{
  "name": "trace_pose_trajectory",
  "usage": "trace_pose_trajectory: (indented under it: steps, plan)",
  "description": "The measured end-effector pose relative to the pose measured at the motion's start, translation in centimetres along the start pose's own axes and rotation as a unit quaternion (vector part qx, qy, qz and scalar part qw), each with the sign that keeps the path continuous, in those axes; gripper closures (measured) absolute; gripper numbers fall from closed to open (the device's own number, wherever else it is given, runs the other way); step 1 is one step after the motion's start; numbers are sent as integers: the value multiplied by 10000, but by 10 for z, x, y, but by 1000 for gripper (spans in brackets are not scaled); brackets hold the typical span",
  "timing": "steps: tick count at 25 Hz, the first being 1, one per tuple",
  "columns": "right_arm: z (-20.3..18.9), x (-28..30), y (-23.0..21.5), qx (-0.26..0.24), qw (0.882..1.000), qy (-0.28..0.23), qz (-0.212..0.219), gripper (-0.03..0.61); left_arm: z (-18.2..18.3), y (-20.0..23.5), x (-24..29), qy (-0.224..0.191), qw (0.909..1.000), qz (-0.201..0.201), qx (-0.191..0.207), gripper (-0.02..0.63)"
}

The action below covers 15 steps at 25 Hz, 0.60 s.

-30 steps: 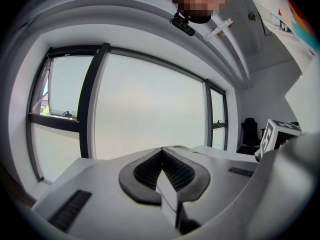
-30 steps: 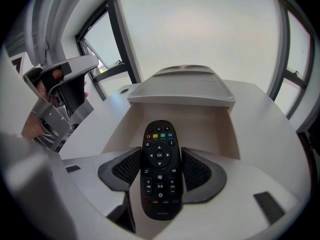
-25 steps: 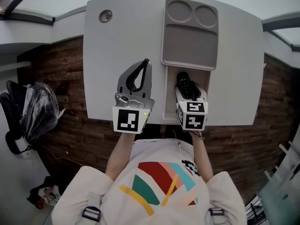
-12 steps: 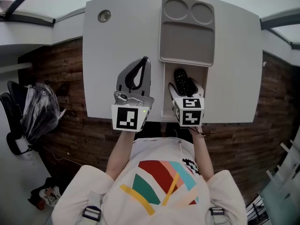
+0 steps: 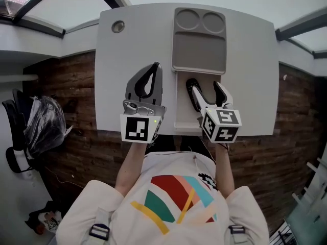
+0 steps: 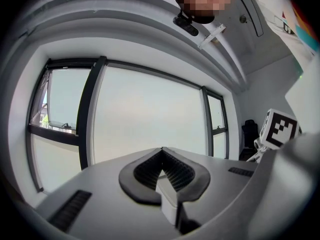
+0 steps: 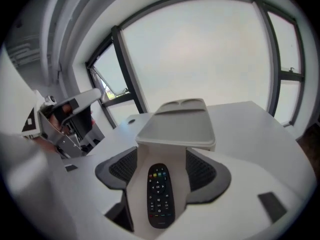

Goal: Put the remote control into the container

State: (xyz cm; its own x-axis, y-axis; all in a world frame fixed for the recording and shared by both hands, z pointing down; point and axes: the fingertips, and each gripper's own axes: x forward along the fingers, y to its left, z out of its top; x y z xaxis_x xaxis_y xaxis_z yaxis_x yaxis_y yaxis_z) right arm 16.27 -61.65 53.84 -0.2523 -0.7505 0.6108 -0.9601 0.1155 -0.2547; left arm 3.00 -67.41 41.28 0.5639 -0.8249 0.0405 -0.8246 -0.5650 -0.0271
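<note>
1. My right jaws are wide open, and they have just been opening. They hold nothing.
2. The long black remote control with little coloured buttons lies flat below my right jaws, in the gap between them. The dark ribbed pads stand on each side of it and do not touch it.
3. The remote control is inside the white box that is sunk into the white worktop. It lies on the bottom of the box, with its coloured buttons at the far end.
4. A flat grey lid with two round dips in it covers the far end of the white box. The near end, where the remote control lies, is open.
5. My left jaws are shut, with the tips pressed together. There is nothing between them.
6. My left jaws are over the white worktop, just beside the white box on its left side.
7. A small round grey cap sits in the far left corner of the white worktop, well apart from both jaws.
</note>
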Motion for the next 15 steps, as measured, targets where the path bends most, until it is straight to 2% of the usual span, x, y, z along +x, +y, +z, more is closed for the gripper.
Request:
trace_pose_trajectory:
  steps: [1, 3, 4, 7, 10, 15]
  plan:
    - [11, -7, -2, -20, 9999, -169, 20, 319, 4, -1, 0, -44, 10000, -3, 34, 607]
    - [36, -22, -8, 16, 9981, -604, -72, 539, 15, -1, 2, -160, 9998, 7, 76, 607]
    - [49, -29, -10, 66, 9964, -837, -86, 578, 22, -1, 3, -234, 9997, 23, 88, 607]
    - [91, -54, -9, 172, 9886, -1497, 12, 578, 46, -1, 5, -494, 9986, 37, 168, 607]
    - [135, -87, -1, -83, 9757, -2190, 16, 578, 75, -1, 1, -779, 9967, 81, 217, 607]
    - [200, -153, 21, -683, 9396, -3354, 37, 578, 128, 0, -3, -1229, 9919, 133, 297, 607]
